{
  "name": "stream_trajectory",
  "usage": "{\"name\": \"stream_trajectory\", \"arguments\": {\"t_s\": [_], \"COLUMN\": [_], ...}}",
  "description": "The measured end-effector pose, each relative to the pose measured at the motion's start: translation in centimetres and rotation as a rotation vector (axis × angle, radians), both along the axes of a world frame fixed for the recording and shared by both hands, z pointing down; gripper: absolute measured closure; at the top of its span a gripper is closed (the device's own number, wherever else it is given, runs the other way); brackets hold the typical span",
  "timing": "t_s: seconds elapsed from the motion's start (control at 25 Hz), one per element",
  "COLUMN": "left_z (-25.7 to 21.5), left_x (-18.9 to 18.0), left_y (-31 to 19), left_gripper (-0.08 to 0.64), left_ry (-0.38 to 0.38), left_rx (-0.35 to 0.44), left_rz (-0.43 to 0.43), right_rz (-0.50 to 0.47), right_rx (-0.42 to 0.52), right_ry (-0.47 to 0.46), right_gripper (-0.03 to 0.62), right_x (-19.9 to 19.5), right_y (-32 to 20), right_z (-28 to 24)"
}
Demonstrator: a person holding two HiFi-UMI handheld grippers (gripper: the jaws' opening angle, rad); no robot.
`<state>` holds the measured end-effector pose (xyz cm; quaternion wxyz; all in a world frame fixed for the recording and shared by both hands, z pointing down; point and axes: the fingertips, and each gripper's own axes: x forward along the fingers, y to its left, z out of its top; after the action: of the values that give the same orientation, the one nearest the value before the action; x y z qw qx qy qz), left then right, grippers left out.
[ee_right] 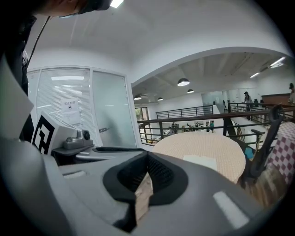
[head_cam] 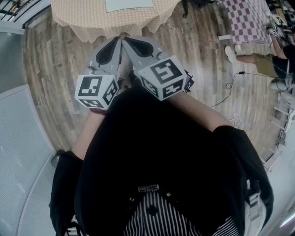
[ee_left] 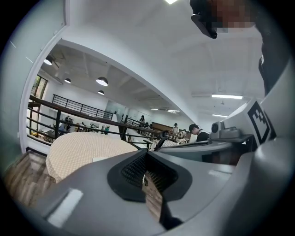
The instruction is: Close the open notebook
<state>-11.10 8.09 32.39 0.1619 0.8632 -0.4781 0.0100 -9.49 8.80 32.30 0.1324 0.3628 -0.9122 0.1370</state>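
Observation:
The notebook (head_cam: 129,4) lies as a pale flat rectangle on a round table with a tan checked cloth (head_cam: 92,20), at the top of the head view. It also shows small and far off as the notebook (ee_left: 102,159) in the left gripper view and the notebook (ee_right: 199,162) in the right gripper view. I hold both grippers side by side close to my body, pointing at the table over the wooden floor. My left gripper (head_cam: 117,41) and my right gripper (head_cam: 126,41) are shut and hold nothing. In each gripper view the dark pads meet, left gripper (ee_left: 146,154), right gripper (ee_right: 147,156).
A second table with a purple checked cloth (head_cam: 249,20) stands at the far right, with a seated person (head_cam: 276,62) beside it and a cable (head_cam: 226,92) on the floor. A glass partition (head_cam: 18,147) runs along my left. A dark railing (ee_left: 83,117) stands behind the round table.

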Motion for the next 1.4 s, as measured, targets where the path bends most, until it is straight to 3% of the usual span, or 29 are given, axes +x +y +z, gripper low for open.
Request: {"name": "stream_trajectory", "arguments": {"t_s": [0.44, 0.68, 0.96, 1.4], "left_z": [-0.5, -0.5, -0.4, -0.4], "left_x": [3.2, 5.9, 7.3, 7.4], "left_y": [-10.9, -15.6, -17.8, -21.3], "left_gripper": [0.574, 0.574, 0.572, 0.571], "left_ry": [-0.033, -0.039, -0.084, -0.067], "left_rx": [0.000, 0.012, 0.006, 0.001], "left_rz": [-0.042, -0.040, 0.000, 0.073], "right_rz": [-0.040, -0.034, -0.017, 0.047], "right_rx": [-0.020, 0.029, 0.004, -0.035], "right_ry": [-0.036, -0.015, -0.062, -0.082], "right_gripper": [0.591, 0.591, 0.591, 0.591], "right_x": [3.2, 5.9, 7.3, 7.3], "right_y": [-11.1, -15.6, -17.9, -21.4], "right_z": [-0.4, -0.7, -0.4, -0.2]}}
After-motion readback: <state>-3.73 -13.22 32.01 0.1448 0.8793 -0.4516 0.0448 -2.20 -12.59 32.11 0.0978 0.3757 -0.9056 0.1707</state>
